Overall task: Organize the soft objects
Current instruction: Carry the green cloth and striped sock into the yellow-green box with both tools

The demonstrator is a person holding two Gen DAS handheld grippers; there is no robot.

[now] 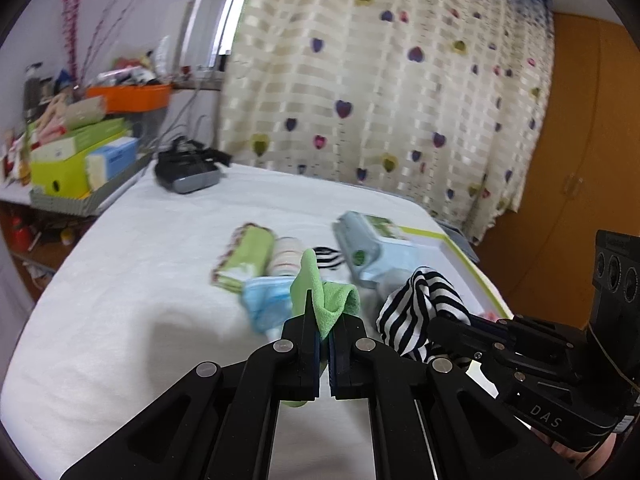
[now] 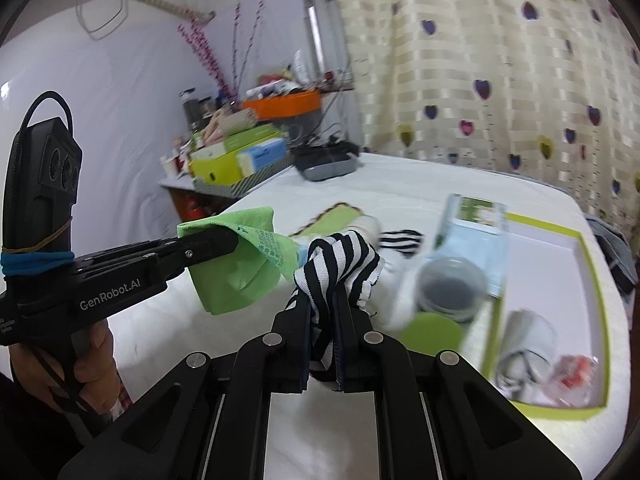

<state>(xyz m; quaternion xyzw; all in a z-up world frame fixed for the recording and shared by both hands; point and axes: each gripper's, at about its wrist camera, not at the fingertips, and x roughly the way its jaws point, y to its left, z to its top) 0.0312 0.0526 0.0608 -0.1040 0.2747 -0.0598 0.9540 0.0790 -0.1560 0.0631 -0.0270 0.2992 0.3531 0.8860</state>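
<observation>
Above white bedsheet (image 1: 140, 300), crumpled green cloth (image 1: 326, 300), striped sock (image 2: 340, 268)

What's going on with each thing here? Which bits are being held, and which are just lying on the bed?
left gripper: shut on the green cloth.
green cloth: pinched and lifted, hanging loose.
right gripper: shut on the striped cloth.
striped cloth: pinched, bunched up between the fingers.
rolled green towel: lying on the bed, rolled.
green-rimmed tray: lying flat, holding a few small items.
black device: resting at the bed's far edge.
</observation>
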